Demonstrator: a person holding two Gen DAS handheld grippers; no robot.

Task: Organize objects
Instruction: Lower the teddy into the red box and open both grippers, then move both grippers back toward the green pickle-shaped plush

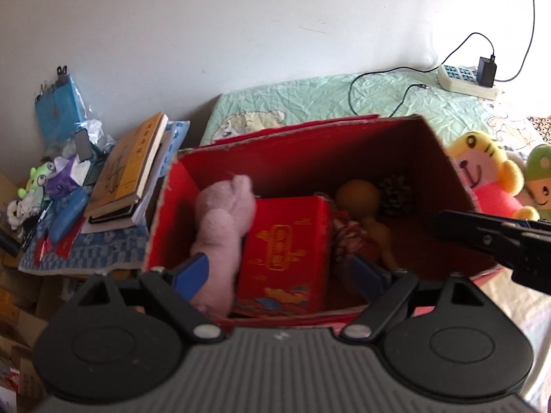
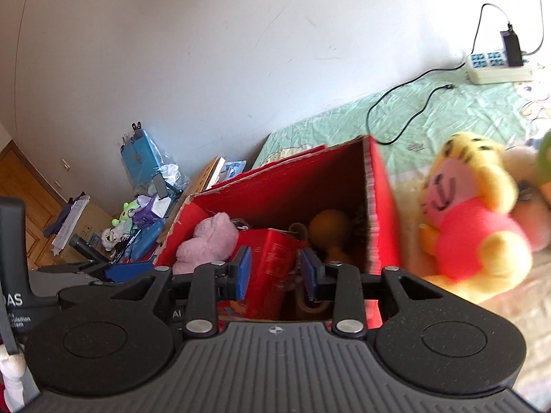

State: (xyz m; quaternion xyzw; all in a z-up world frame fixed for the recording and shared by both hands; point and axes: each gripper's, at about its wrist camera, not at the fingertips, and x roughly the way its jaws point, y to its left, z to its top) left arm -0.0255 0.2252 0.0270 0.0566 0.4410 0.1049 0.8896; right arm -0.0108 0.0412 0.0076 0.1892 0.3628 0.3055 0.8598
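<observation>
A big red cardboard box [image 1: 310,144] stands open on the bed; it also shows in the right wrist view [image 2: 378,206]. Inside lie a pink plush toy [image 1: 224,216], a small red gift box [image 1: 286,244], a brown doll [image 1: 365,203] and a pinecone [image 1: 396,189]. My left gripper [image 1: 279,277] is open above the box's near rim, holding nothing. My right gripper [image 2: 275,273] is open and empty above the same box; its finger shows in the left wrist view [image 1: 482,234]. A yellow plush in a red shirt [image 2: 471,220] lies on the bed right of the box.
A green plush [image 1: 540,172] lies beside the yellow one. A power strip [image 1: 465,79] with a charger and cable rests on the green sheet [image 1: 378,96]. Left of the bed, a side table holds stacked books [image 1: 131,172], blue packs and small toys [image 1: 38,186].
</observation>
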